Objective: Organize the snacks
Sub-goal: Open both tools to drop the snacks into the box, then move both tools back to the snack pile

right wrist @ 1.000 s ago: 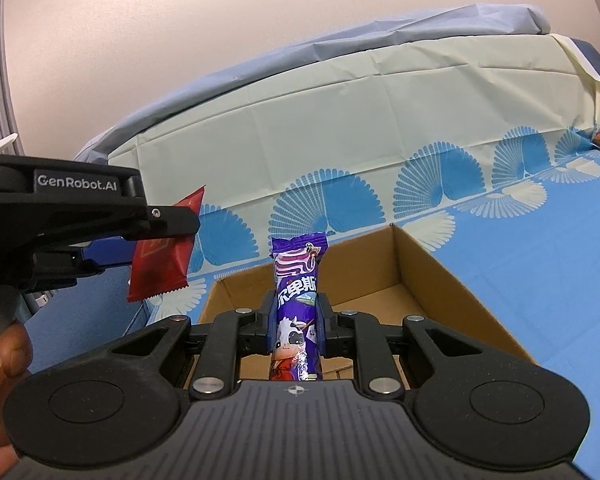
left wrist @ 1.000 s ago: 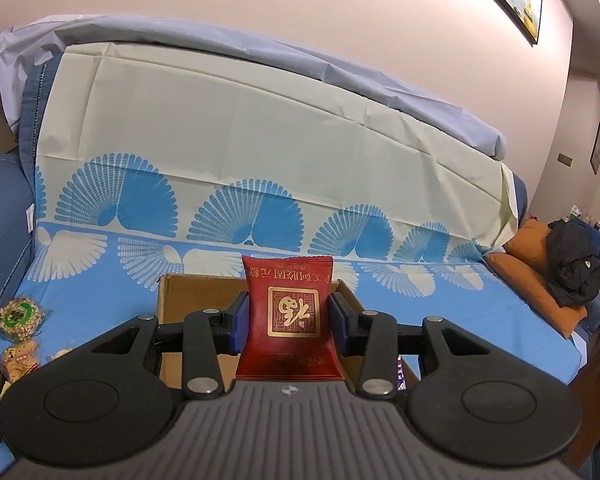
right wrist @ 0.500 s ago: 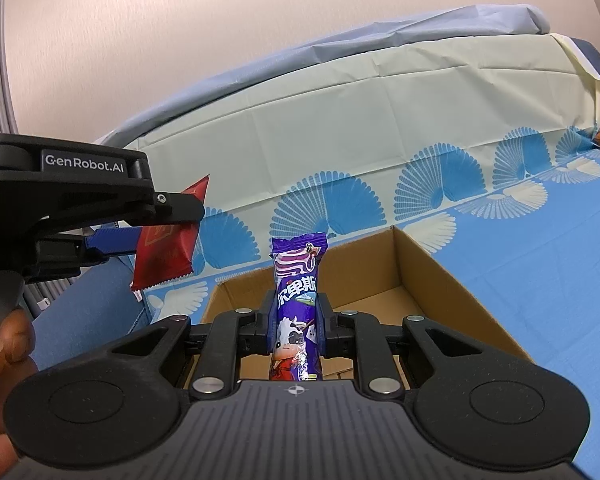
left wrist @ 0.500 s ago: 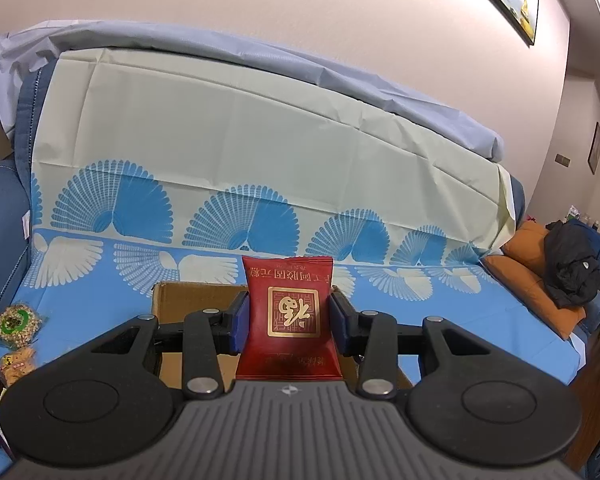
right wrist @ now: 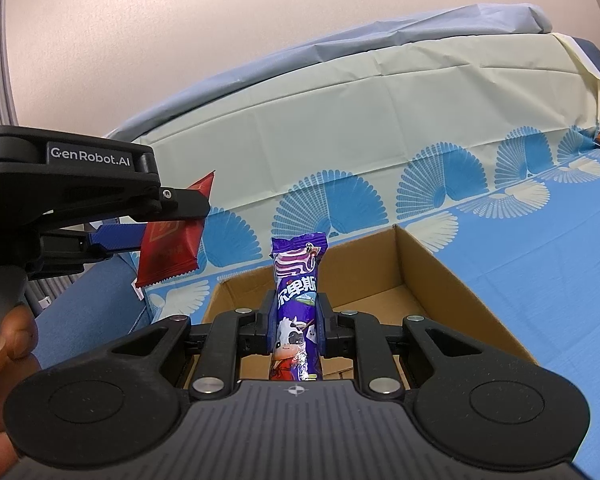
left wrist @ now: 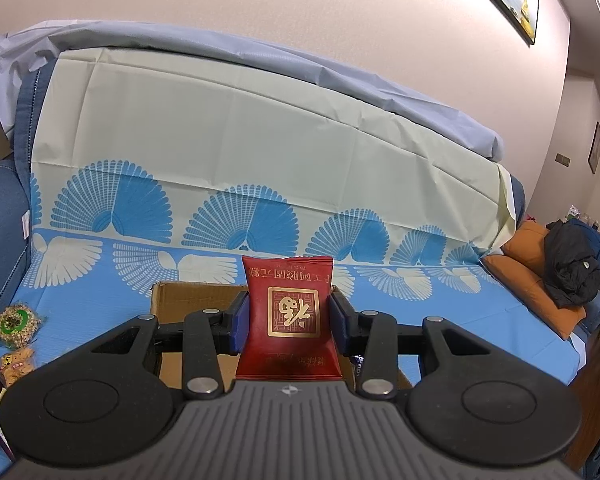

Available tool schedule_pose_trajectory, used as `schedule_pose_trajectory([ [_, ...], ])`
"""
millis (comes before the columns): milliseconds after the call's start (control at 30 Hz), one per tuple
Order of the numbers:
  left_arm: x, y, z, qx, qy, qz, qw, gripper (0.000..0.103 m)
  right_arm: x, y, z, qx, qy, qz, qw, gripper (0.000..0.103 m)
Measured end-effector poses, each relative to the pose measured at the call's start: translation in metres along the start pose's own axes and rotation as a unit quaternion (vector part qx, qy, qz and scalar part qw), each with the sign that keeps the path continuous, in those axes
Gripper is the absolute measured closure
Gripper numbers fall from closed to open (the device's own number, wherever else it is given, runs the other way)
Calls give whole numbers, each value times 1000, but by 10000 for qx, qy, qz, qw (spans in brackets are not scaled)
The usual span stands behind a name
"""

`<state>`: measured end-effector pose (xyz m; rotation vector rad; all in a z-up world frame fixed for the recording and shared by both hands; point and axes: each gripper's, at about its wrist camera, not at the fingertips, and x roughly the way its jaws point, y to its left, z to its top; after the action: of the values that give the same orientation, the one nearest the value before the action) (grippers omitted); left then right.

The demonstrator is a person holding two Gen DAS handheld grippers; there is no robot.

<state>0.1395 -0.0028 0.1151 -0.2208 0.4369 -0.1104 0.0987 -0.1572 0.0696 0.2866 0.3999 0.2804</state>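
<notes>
My left gripper (left wrist: 288, 316) is shut on a red snack packet (left wrist: 290, 320) with gold print and holds it upright above the near edge of an open cardboard box (left wrist: 188, 300). My right gripper (right wrist: 296, 328) is shut on a purple snack bar (right wrist: 298, 300) with a cartoon cow and holds it upright over the box (right wrist: 424, 280). In the right wrist view the left gripper (right wrist: 168, 216) with the red packet (right wrist: 172, 244) hangs in the air to the left of the box.
The box stands on a sofa under a blue and cream fan-print cover (left wrist: 260, 184). Loose snack packets (left wrist: 16, 322) lie on the seat at the far left. An orange cushion (left wrist: 540, 280) with a dark jacket (left wrist: 576, 264) lies at the right end.
The left gripper with the red packet has moved right, closer to the box and the right gripper. The right gripper has held still.
</notes>
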Motion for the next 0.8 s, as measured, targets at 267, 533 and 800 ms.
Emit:
schedule_pose_trajectory([
  [267, 1, 2, 0, -87, 92, 58, 9999, 42, 7, 3, -2, -39, 188, 20, 9998, 60],
  [533, -16, 21, -9, -212, 105, 133, 9996, 42, 10, 10, -6, -237, 279, -81, 9993, 53],
  [800, -62, 84, -64, -191, 233, 327, 9990, 74, 9, 23, -20, -619, 336, -72, 9975, 53],
])
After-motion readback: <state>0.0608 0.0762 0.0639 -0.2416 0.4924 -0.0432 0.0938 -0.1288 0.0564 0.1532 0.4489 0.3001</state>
